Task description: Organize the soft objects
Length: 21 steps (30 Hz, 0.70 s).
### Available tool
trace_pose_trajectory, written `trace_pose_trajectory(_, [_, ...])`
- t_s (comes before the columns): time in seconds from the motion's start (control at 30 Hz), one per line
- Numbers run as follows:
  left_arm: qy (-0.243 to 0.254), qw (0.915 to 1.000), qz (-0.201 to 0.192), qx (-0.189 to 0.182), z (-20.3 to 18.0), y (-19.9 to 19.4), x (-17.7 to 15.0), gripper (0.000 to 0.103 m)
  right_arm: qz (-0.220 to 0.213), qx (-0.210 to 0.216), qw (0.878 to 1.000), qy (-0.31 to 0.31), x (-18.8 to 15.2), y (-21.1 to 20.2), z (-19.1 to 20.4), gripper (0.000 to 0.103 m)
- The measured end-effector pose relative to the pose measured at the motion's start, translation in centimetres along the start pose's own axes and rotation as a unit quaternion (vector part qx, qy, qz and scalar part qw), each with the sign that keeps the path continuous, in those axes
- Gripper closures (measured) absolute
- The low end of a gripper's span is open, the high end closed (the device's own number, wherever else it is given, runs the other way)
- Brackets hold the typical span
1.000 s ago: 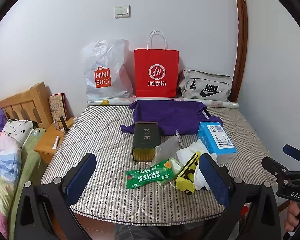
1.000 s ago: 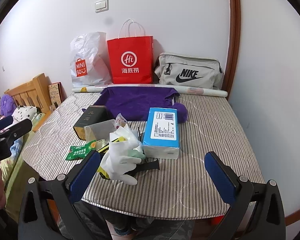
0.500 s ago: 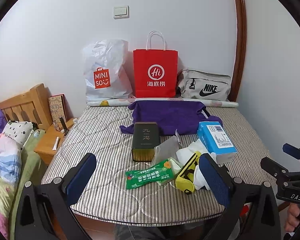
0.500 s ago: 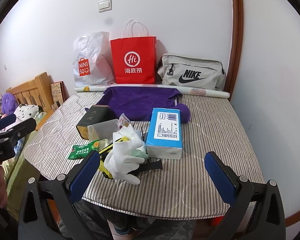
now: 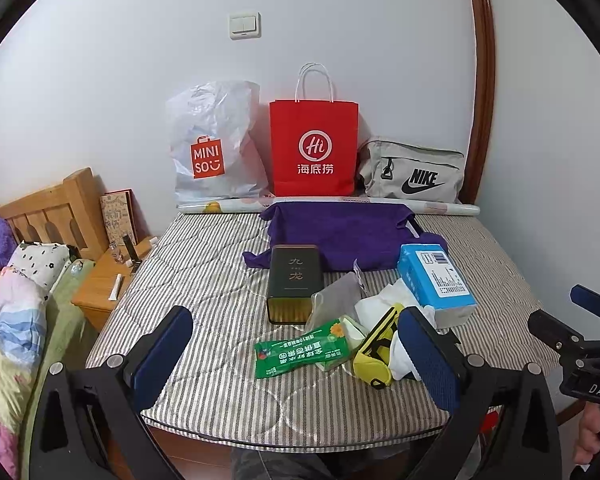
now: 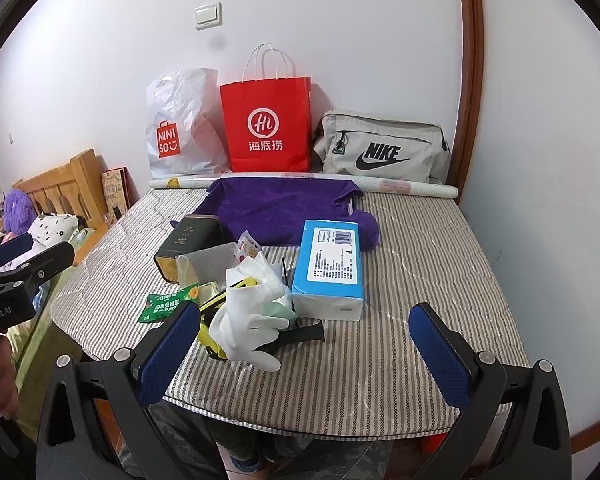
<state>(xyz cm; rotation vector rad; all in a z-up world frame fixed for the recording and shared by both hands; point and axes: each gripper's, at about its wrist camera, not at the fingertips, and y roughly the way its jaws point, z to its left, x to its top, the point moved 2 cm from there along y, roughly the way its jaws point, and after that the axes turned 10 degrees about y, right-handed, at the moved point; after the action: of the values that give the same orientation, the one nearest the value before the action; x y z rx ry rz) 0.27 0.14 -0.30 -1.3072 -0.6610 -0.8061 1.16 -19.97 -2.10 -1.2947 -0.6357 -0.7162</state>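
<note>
**A:** Your left gripper (image 5: 296,356) hangs at the near edge of the striped mattress (image 5: 204,280), jaws spread wide and holding nothing. What lies nearest between them?

**B:** A green packet (image 5: 300,354), just ahead of the gap, its long axis running across from one jaw toward the other and tilted up to the right. Beside your right-hand jaw sits a yellow pouch (image 5: 374,354), angled away from you.

**A:** And your right gripper (image 6: 304,352)?

**B:** Also wide open and empty, short of the mattress edge. The white glove (image 6: 248,320) lies just beyond its left jaw, fingers pointing toward the right jaw. A black strap (image 6: 304,334) shows under it.

**A:** Farther ahead?

**B:** A blue tissue pack (image 6: 330,266) lies in line with the gap, long axis pointing straight away from you. Left of it, a dark tin (image 6: 188,246) lies on its side, end toward you, with a clear pouch (image 6: 208,262) leaning against it.

**A:** Beyond those?

**B:** The purple cloth (image 6: 284,208) is spread flat, wider than deep. Behind it a paper roll (image 6: 412,188) runs along the wall, then a white Miniso bag (image 6: 180,128), a red paper bag (image 6: 268,124) and a grey Nike bag (image 6: 380,148).
</note>
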Motion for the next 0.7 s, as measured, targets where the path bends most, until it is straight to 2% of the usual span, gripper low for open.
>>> trace_pose_trajectory(0.7, [-0.001,1.0000,0.000,0.003,-0.08,-0.09,0.14,0.000,-0.004,-0.003,1.000,0.001,0.03,-0.35,0.10,0.000])
